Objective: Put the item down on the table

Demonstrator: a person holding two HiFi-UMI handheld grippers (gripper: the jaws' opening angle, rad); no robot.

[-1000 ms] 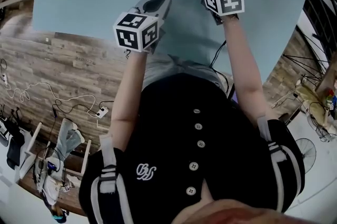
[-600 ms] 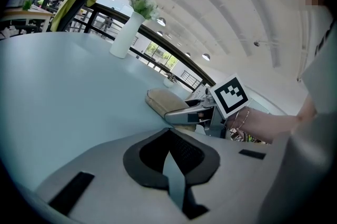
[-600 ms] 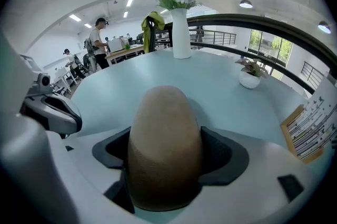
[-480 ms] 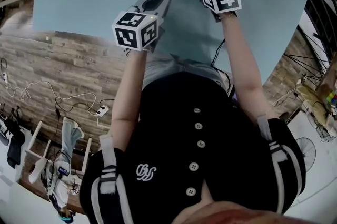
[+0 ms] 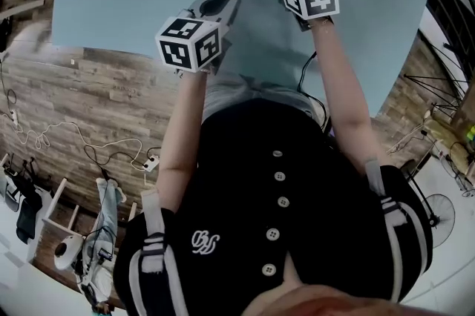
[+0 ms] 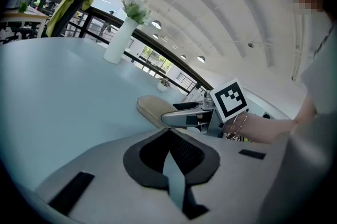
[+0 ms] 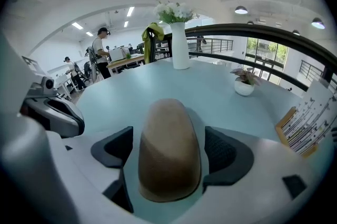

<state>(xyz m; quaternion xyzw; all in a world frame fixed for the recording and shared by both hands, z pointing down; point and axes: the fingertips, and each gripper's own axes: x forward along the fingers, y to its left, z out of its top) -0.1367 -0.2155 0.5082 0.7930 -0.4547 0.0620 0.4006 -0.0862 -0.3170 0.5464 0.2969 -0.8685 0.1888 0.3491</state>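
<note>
- Right gripper (image 7: 172, 157) — jaws slightly parted either side of the tan rounded item (image 7: 168, 123), which appears to rest on the table (image 7: 158, 81).
- Withdraw straight back — do not nudge it.
- Left gripper (image 6: 168, 133): jaws together, empty.

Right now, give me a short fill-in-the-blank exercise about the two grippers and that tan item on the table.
1. The tan item lies on the table between the open jaws of the ___ gripper.
2. The left gripper has its jaws ___, with nothing between them.
3. The tall vase farther along the table is coloured ___.
Missing words: right; shut; white.
</note>
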